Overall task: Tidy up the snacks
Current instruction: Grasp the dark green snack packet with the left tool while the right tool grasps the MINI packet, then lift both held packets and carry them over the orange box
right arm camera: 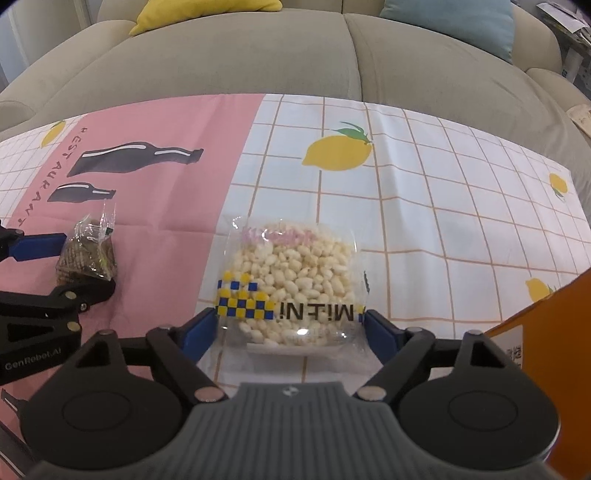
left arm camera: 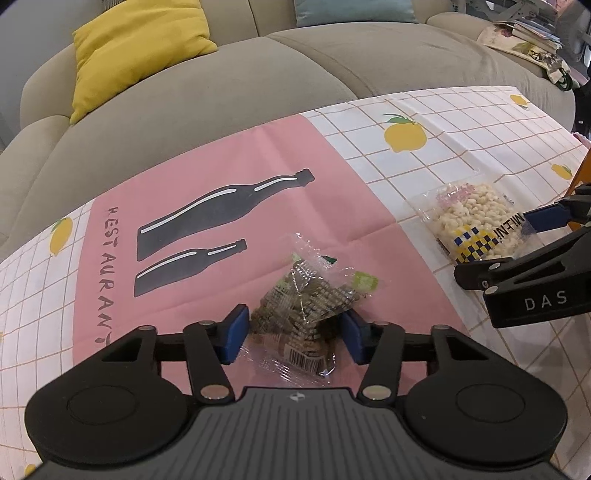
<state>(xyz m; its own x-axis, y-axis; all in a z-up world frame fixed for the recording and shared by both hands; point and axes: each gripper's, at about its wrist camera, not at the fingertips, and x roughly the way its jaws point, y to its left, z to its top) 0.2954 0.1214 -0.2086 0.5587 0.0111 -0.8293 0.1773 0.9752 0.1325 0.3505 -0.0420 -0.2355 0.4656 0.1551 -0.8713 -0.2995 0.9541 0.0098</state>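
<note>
Left gripper (left arm camera: 293, 332) is straddling a clear packet of brown snacks (left arm camera: 303, 306), blue pads (left arm camera: 236, 330) pressing in on both sides of the crinkled wrapper; it looks to be pinching the packet. The packet is lying on the pink panel of the tablecloth (left arm camera: 207, 147), just near of the two printed black bottles (left arm camera: 221, 210), barcode end facing the camera.

Right gripper (right arm camera: 290, 328) is sitting around a clear bag of puffed rice snacks (right arm camera: 291, 280), marked "MiFNi" with a blue-and-yellow checker band. Its blue pads (right arm camera: 197, 332) are touching the bag's left and right edges; the jaws are standing fairly wide, gripping the bag across its width. This bag is resting on the white gridded part of the tablecloth, to the right of the pink panel, near of a printed lemon (right arm camera: 336, 151).

In the left wrist view, the right gripper is entering from the right edge, one blue pad lying against the puffed rice bag. The two packets are lying well apart.

An orange box (right arm camera: 535, 332) is showing at the near right edge. A grey-beige sofa (left arm camera: 258, 74) is running along the far side, with a yellow cushion (left arm camera: 136, 44) at left and a pale blue cushion (right arm camera: 450, 18) at right.
</note>
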